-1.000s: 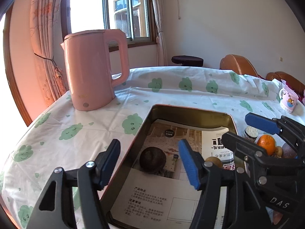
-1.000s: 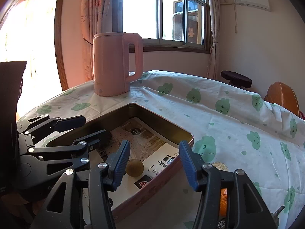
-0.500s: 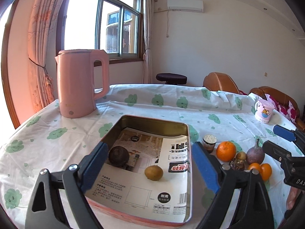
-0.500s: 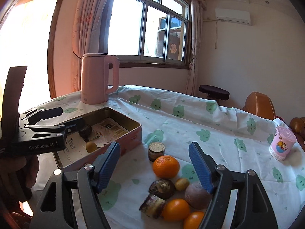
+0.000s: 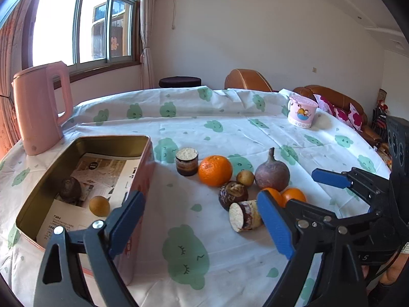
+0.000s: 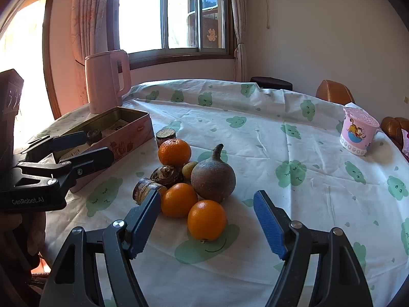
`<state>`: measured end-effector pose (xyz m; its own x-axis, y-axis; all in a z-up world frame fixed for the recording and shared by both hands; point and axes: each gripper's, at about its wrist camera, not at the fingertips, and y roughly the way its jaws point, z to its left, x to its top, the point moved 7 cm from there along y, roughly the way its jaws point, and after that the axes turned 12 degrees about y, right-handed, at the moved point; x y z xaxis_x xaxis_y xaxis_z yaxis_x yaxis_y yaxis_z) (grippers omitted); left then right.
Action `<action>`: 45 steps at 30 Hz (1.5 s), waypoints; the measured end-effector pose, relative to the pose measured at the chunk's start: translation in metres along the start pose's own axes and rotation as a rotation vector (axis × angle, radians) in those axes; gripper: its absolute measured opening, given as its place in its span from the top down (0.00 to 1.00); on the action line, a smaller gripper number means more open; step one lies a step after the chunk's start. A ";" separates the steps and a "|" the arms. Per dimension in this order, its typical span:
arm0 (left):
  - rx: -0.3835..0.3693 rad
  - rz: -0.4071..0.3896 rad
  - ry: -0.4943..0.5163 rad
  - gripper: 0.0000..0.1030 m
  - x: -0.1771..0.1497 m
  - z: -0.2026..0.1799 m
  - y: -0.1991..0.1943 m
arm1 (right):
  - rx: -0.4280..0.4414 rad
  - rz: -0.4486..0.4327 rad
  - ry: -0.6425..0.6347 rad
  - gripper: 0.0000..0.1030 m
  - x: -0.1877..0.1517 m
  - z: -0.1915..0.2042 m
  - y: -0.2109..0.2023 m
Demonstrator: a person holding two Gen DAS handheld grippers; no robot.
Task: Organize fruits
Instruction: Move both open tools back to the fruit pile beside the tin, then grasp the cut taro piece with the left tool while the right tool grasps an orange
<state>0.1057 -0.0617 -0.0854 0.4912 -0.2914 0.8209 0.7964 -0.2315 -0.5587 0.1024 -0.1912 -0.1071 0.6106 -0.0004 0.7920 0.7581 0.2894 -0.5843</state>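
Between your right gripper's (image 6: 205,223) spread pads nothing is held, but the nearest orange (image 6: 207,220) lies just ahead, so it looks the natural next pick. Your left gripper (image 5: 202,226), also wide and empty, hangs beside the tin (image 5: 147,153), where a dark fruit (image 5: 70,188) and a small yellow one (image 5: 99,206) already rest. Other fruits (image 6: 213,176) stay clustered on the tablecloth (image 6: 294,153); some, I think, are cut pieces.
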 end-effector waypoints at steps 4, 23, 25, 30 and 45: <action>-0.030 0.024 0.019 0.12 -0.001 -0.012 0.006 | 0.009 0.039 0.012 0.33 -0.004 -0.002 0.005; -0.125 0.149 0.105 0.35 -0.012 -0.041 0.034 | 0.016 0.114 0.047 0.64 -0.012 -0.015 0.010; -0.144 0.158 0.094 0.41 -0.014 -0.042 0.036 | 0.016 0.116 0.044 0.64 -0.012 -0.014 0.010; -0.140 0.149 0.119 0.49 -0.015 -0.046 0.034 | 0.031 0.127 0.056 0.64 -0.013 -0.015 0.012; -0.148 0.174 0.081 0.67 -0.020 -0.038 0.038 | 0.055 0.188 0.023 0.63 -0.019 -0.006 0.021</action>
<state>0.1126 -0.1002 -0.1273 0.5820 -0.4110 0.7016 0.6385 -0.3033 -0.7073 0.1082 -0.1913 -0.1352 0.7458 0.0366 0.6652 0.6171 0.3385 -0.7104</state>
